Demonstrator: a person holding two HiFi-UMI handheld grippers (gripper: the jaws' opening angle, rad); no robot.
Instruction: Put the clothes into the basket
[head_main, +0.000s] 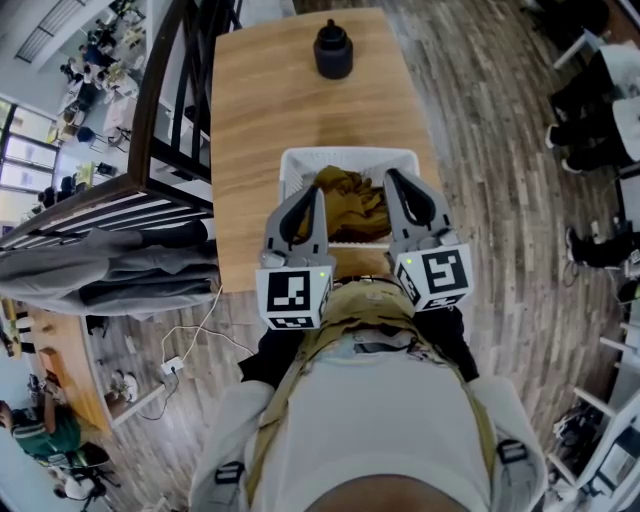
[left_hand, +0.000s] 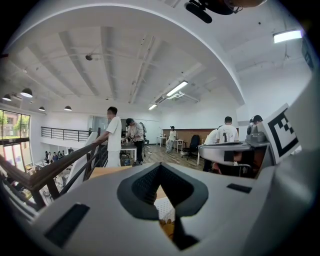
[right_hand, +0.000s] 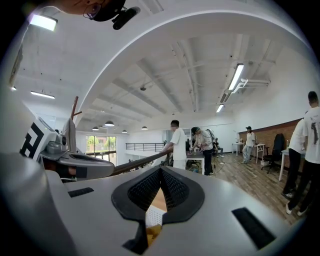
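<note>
1. The mustard-brown clothes (head_main: 350, 200) lay bunched inside the white basket (head_main: 350, 157), filling its middle and poking up a little over the near rim. Judged by that, the job on this garment looked finished.
2. The basket sat on the near end of the wooden table (head_main: 270, 90), right at the edge closest to my body, which made it an easy place to drop into.
3. My left gripper (head_main: 316, 192) hung just above the basket's left side. Its two jaws were pressed tip to tip with nothing between them.
4. My right gripper (head_main: 392, 178) hung over the basket's right side, also closed tip to tip and empty. In its own view only a sliver of basket and cloth showed below the meeting jaws.
5. I held both of them close to my chest, side by side and roughly level, clear of the cloth so as not to snag it.
6. A black jar (head_main: 333, 50) stood at the far end of the table, well apart from the basket.
7. To my left ran a dark railing (head_main: 150, 150) with grey cloth (head_main: 120, 265) draped by it. I could not tell whether that belonged to the job.
</note>
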